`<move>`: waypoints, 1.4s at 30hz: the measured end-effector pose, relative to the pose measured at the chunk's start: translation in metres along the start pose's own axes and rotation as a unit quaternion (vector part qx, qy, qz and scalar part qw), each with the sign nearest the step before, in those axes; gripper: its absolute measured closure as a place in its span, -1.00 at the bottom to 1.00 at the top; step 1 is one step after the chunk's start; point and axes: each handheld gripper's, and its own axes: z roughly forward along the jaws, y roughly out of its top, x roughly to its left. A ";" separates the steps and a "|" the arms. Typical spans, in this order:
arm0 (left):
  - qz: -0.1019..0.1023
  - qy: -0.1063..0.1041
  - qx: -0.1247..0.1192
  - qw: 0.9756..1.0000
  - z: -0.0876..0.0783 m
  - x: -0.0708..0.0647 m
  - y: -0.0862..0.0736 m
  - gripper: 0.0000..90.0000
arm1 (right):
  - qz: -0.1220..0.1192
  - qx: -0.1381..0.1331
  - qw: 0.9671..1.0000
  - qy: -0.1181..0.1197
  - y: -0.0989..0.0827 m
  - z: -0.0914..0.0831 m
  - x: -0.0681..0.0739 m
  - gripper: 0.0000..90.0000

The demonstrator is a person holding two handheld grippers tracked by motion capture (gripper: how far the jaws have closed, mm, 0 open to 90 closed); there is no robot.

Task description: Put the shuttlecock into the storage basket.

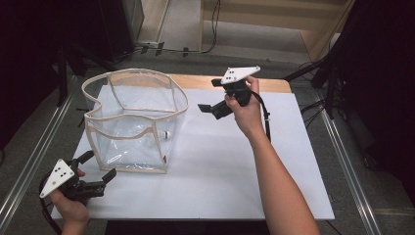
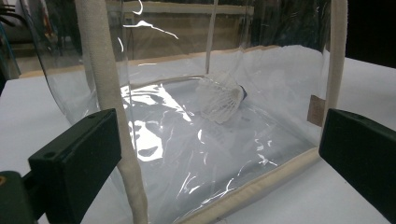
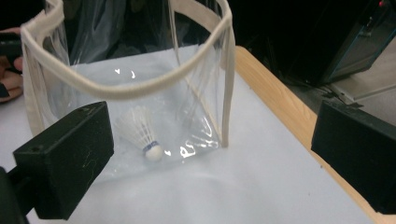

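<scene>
glossy clear plastic bag (image 1: 132,127), cloth trim

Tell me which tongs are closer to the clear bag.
The left tongs, by the clear bag at its near corner; the right tongs hang farther off, above the table.

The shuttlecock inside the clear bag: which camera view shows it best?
The right gripper view: the shuttlecock lies there with its feathers and blue-banded cork base distinct. The left gripper view shows it behind glare on the clear bag. In the high view it is tiny.
</scene>
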 end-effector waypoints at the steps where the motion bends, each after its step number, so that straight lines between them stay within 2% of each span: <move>1: 0.000 0.000 0.000 1.000 0.000 0.000 0.000 -1.00 | 0.003 0.004 1.000 0.001 -0.005 0.000 -0.001 -1.00; 15: 0.001 0.000 0.000 1.000 0.000 0.000 0.000 -1.00 | 0.029 0.015 0.999 -0.005 -0.047 -0.008 0.000 -1.00; 42: 0.002 0.002 0.001 1.000 0.000 -0.001 0.000 -1.00 | 0.060 0.009 0.998 -0.026 -0.108 -0.034 0.011 -1.00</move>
